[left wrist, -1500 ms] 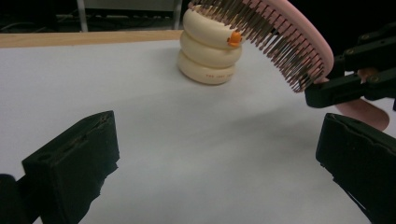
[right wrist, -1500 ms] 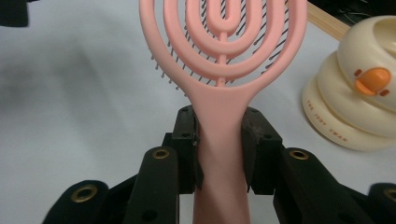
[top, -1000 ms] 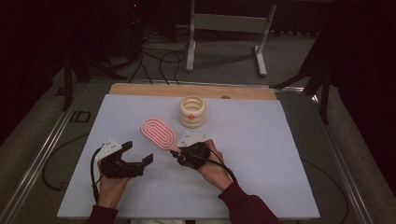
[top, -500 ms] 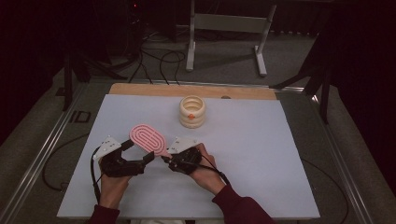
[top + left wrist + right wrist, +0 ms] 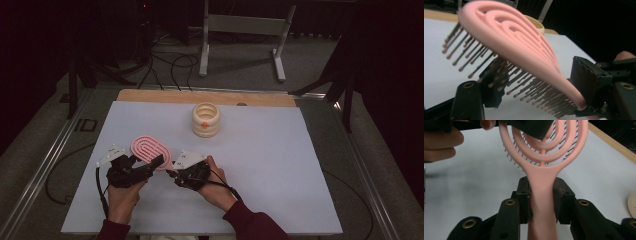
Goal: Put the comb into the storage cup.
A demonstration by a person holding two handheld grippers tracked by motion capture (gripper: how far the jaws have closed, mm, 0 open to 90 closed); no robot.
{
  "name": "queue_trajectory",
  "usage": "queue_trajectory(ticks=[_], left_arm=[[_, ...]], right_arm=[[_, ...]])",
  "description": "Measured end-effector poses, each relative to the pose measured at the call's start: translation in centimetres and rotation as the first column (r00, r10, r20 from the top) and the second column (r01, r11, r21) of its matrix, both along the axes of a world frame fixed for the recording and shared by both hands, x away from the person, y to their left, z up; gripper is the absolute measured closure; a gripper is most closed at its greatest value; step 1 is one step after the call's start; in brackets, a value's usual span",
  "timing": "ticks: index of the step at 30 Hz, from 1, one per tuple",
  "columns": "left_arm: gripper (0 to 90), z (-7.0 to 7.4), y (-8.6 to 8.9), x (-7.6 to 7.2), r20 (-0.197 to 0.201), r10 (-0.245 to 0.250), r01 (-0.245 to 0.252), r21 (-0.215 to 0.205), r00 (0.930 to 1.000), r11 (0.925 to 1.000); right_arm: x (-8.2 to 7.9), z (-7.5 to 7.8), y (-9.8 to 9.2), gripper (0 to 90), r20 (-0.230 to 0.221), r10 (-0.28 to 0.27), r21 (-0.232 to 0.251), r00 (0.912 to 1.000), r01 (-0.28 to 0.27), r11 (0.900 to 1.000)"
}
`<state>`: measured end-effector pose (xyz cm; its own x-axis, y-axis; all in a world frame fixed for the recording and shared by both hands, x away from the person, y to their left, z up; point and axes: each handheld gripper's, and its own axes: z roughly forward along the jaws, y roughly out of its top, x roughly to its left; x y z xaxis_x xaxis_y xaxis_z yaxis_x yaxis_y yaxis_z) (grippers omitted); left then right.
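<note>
Pink vented hairbrush (image 5: 150, 149) held just above the bench (image 5: 280, 165), in front of the cream ringed holder (image 5: 206, 119). Right gripper (image 5: 541, 202) pinches its handle; left gripper (image 5: 534, 87) closes across the head, likely a handover.

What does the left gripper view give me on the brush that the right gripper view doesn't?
Left gripper view: the bristles seen side-on under the brush head, with one left jaw among them, and the cream holder's rim behind the head.

Right gripper view: the handle squeezed between the right gripper's two jaws, and the open loops of the head seen flat-on, a left jaw across its top.

Both: the pink brush held off the white table, with both grippers at it.
</note>
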<state>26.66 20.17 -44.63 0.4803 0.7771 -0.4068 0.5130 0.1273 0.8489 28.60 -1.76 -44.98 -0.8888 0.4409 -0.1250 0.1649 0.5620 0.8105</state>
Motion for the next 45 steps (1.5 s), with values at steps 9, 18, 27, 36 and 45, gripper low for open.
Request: queue_trajectory(ticks=[9, 18, 27, 36, 45], left_arm=[[44.0, -0.1, -0.2, 0.3, -0.057, -0.018, 0.016, -0.037, 0.9982, 0.9992], [56.0, 0.1, -0.5, 0.1, -0.044, -0.029, 0.027, -0.039, 0.9986, 0.9989], [63.1, 0.6, -0.9, -0.1, 0.006, -0.035, 0.035, -0.071, 0.9994, 0.9969], [64.0, 0.6, -0.3, -0.2, 0.024, -0.002, 0.004, -0.087, 0.9997, 0.9962], [64.0, 0.7, 0.1, -0.4, 0.041, 0.014, -0.011, -0.072, 0.9991, 0.9974]], right_arm=[[-0.2, 0.1, 0.4, 69.9, 0.025, 0.006, -0.007, 0.9997, -0.005, 1.000], [0.2, -0.2, 0.5, 69.8, 0.020, 0.013, -0.025, 0.9997, -0.012, 1.000], [0.7, -0.2, 0.6, 69.7, 0.013, 0.012, -0.015, 0.9998, -0.012, 1.000], [1.1, 0.1, -0.1, 56.2, -0.012, 0.027, 0.015, 0.9996, -0.027, 1.000], [2.1, 0.9, -2.8, 38.4, -0.049, -0.014, 0.060, 0.9987, 0.017, 0.998]])
